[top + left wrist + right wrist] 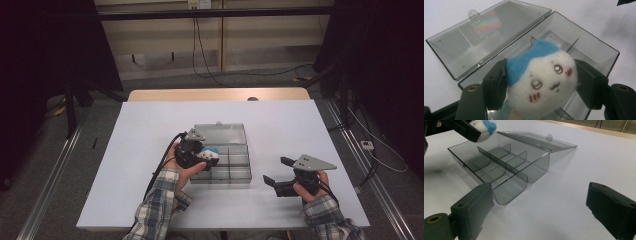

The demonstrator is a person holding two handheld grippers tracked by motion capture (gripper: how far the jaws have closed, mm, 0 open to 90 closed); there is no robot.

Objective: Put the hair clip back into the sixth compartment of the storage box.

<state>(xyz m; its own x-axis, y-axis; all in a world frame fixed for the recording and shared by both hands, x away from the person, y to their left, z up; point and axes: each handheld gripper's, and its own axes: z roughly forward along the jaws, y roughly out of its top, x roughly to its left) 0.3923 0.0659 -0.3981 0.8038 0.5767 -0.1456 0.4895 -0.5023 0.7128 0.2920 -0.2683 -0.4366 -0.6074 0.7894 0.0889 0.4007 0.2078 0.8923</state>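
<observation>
Left hand-held gripper (541, 87) clamps the plush toy (541, 82) over the clear box (235, 172) at its 9 o'clock end (right hand-held gripper (539, 212) idle, wide): lower into a compartment before releasing.

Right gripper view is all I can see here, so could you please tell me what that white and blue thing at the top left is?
Observer: It is a small plush toy with a face and a blue top, clamped between the left gripper's jaws.
Operator: Thank you. Is it inside the box already?
Observer: Not yet. The left gripper view shows it held above the box, over a compartment.
Operator: And where does my right gripper stand relative to the box?
Observer: In the high view the right gripper hovers to the right of the box, apart from it, jaws wide and holding nothing.
</observation>
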